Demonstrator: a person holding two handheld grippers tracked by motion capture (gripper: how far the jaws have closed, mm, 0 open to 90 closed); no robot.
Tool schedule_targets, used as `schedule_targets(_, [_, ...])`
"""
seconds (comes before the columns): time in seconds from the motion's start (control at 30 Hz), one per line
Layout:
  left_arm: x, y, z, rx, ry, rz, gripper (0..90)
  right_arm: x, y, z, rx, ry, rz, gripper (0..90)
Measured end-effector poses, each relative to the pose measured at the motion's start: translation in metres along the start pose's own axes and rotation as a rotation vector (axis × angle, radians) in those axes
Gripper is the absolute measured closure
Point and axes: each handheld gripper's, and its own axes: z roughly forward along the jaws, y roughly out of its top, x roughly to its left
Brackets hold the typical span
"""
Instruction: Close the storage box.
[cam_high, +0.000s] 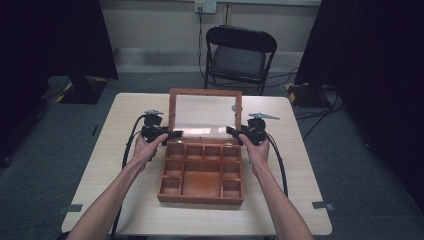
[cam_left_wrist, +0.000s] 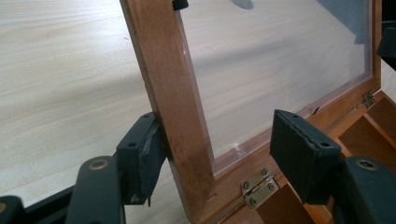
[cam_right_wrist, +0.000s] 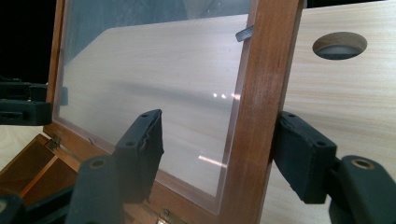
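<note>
A wooden box (cam_high: 200, 199) with several empty compartments sits mid-table, its glass-paned lid (cam_high: 205, 116) standing upright. My left gripper (cam_high: 170, 134) straddles the lid's left side rail (cam_left_wrist: 173, 102) just above the brass hinge (cam_left_wrist: 259, 184). It (cam_left_wrist: 219, 158) is open: one pad touches the rail's outer face and the other stands off the glass. My right gripper (cam_high: 231, 131) straddles the lid's right side rail (cam_right_wrist: 261, 116). It (cam_right_wrist: 222, 156) is open too, with one pad against the rail's outer face and the other clear of the pane.
The light wooden table (cam_high: 130, 175) has a round cable hole (cam_right_wrist: 339, 45) behind the lid on the right. A black folding chair (cam_high: 240, 55) stands beyond the far edge. Dark curtains hang at both sides.
</note>
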Motion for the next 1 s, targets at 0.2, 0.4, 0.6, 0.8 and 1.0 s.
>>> schedule_targets(0.2, [-0.002, 0.002, -0.008, -0.021, -0.007, -0.006, 38.4, 0.002, 0.001, -0.007, -0.013, 0.008, -0.008, 38.2])
schedule_targets(0.4, [-0.003, 0.003, -0.017, -0.047, -0.01, -0.007, 42.5, 0.006, 0.003, -0.012, -0.026, 0.025, -0.011, 40.3])
schedule_targets(0.6, [-0.003, 0.003, -0.022, -0.051, -0.009, 0.002, 43.0, 0.009, 0.005, -0.013, -0.029, 0.028, -0.022, 41.2])
schedule_targets(0.8, [-0.004, 0.008, -0.03, -0.074, -0.015, 0.016, 44.0, 0.012, 0.008, -0.015, -0.037, 0.035, -0.029, 41.2])
schedule_targets(1.0, [-0.006, 0.009, -0.035, -0.093, -0.017, 0.035, 43.6, 0.015, 0.01, -0.018, -0.045, 0.041, -0.034, 40.4])
